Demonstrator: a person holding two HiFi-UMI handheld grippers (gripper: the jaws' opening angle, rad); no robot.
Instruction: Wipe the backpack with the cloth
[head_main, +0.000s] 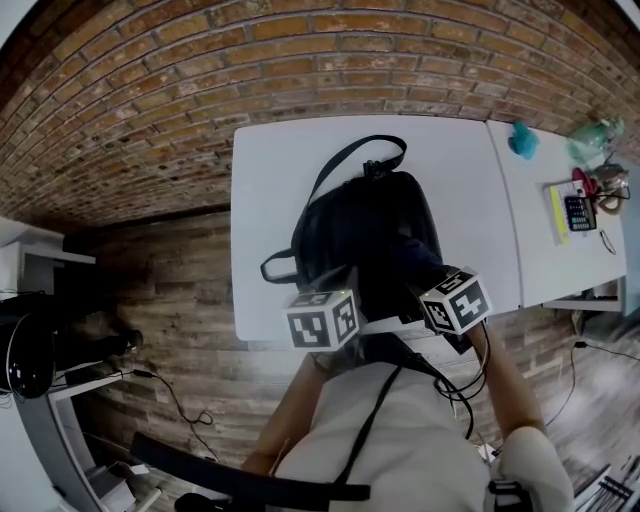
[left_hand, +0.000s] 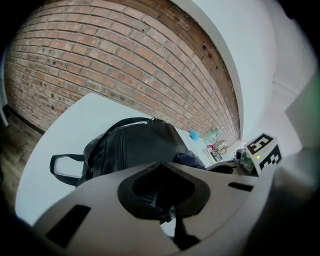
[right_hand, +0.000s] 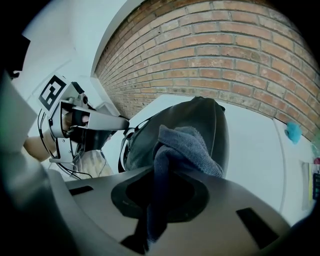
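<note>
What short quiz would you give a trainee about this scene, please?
1. True or false: the backpack lies on the floor.
2. What does the right claw hold? A) a sponge B) a dark cloth C) a strap
3. Fill in: the wall behind the white table is made of ____.
Key: 1 false, it lies on the table. 2 B. 3 brick.
</note>
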